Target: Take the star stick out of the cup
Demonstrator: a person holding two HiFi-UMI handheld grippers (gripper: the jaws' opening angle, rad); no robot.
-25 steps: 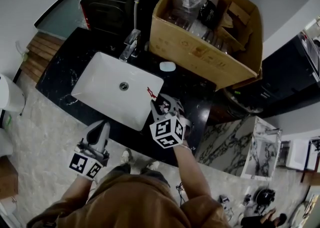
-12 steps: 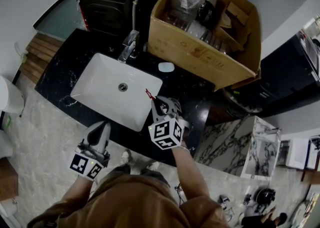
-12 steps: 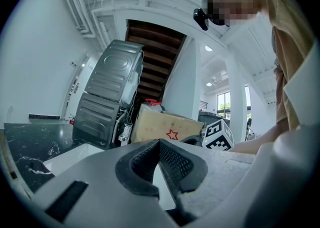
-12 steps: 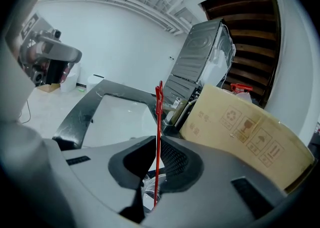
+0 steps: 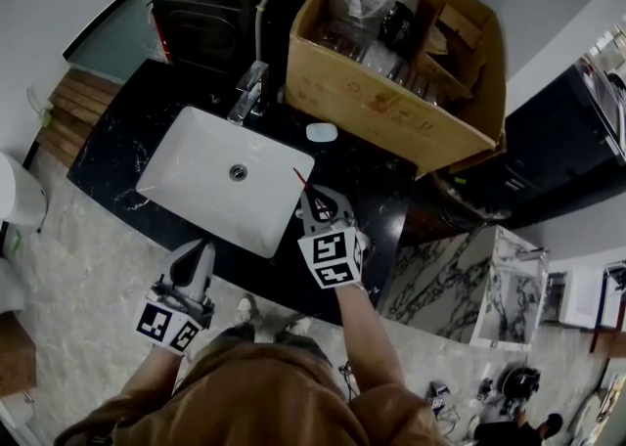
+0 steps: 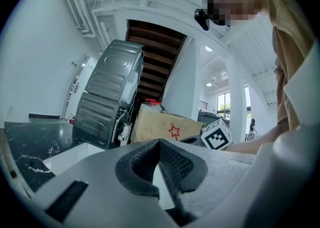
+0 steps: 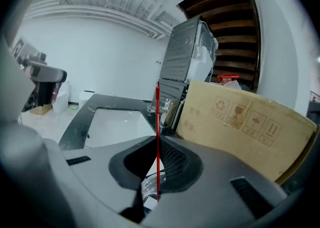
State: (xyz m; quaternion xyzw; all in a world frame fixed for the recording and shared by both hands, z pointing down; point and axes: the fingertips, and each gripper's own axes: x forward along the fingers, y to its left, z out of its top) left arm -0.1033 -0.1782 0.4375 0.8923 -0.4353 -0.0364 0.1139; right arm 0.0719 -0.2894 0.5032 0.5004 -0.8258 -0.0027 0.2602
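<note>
The star stick (image 7: 157, 122) is a thin red rod. It stands upright between the pads of my right gripper (image 7: 157, 144), whose jaws are closing on it and pinch it. Its lower end is in a clear cup (image 7: 150, 190) that shows just under the jaws. In the head view the stick's red top (image 5: 300, 178) pokes out above my right gripper (image 5: 318, 201), over the black counter (image 5: 377, 190) right of the sink. The cup is hidden there. My left gripper (image 5: 191, 263) hangs off the counter's front edge, shut and empty (image 6: 160, 144).
A white sink (image 5: 186, 175) with a chrome faucet (image 5: 249, 90) is set in the counter. Behind it stand a large open cardboard box (image 5: 391, 102) full of items, a small white object (image 5: 321, 132) and a dark appliance (image 5: 201, 4).
My right gripper's jaws have come together around the red stick, and the gripper has shifted slightly. The left gripper has stayed where it was.
</note>
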